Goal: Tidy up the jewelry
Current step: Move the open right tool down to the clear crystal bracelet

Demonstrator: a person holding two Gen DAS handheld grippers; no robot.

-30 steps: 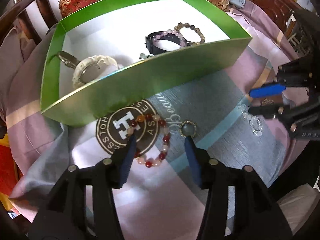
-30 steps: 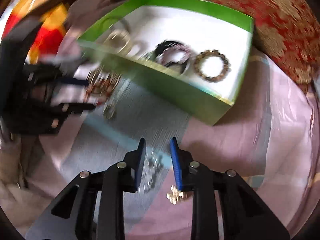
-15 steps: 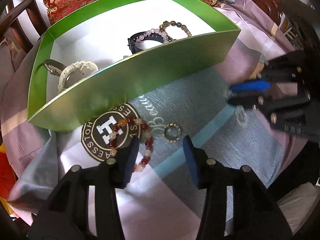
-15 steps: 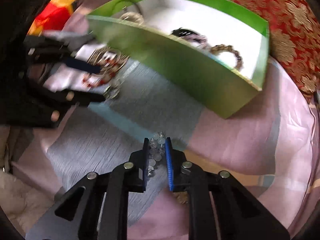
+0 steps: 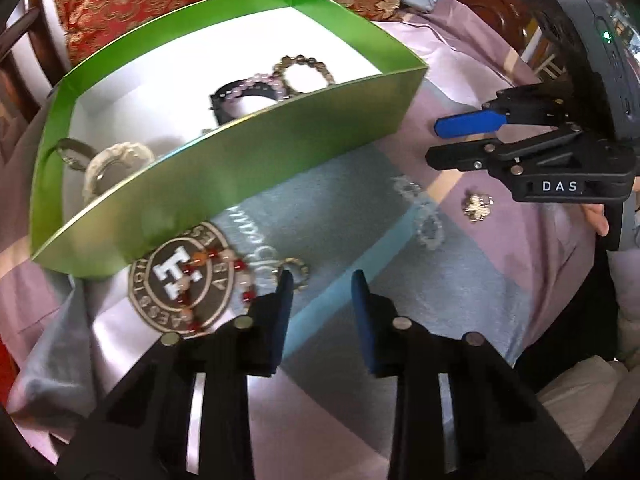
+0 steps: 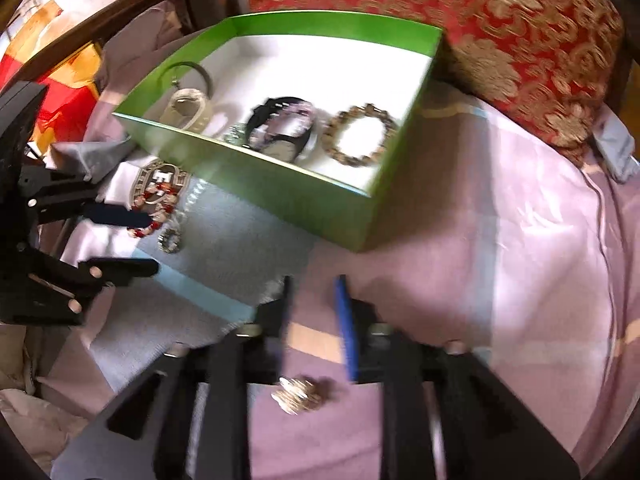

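Note:
A green box (image 5: 280, 152) with a white floor holds a white bangle (image 5: 116, 156), a black band (image 5: 224, 100) with pink beads, and a brown bead bracelet (image 6: 360, 136). On the cloth in front lie a red bead bracelet (image 5: 216, 276), a small round ring (image 5: 298, 270), a clear crystal bracelet (image 5: 420, 216) and a gold brooch (image 5: 476, 208). My left gripper (image 5: 322, 284) is open, its left finger beside the ring. My right gripper (image 5: 434, 140) hangs open above the cloth, right of the box, holding nothing. In the right wrist view the brooch (image 6: 298, 394) lies under that gripper (image 6: 313, 282).
A red and gold cushion (image 6: 520, 40) lies behind the box, with dark wooden chair rails (image 5: 24, 60) around it. The patterned cloth (image 5: 480, 300) covers the surface and drops off at the near edge. A hand (image 5: 596, 220) holds the right gripper.
The right gripper's jaws had narrowed around the clear bracelet; now they are wide apart and the bracelet lies on the cloth. The left gripper has shifted right, past the red bracelet.

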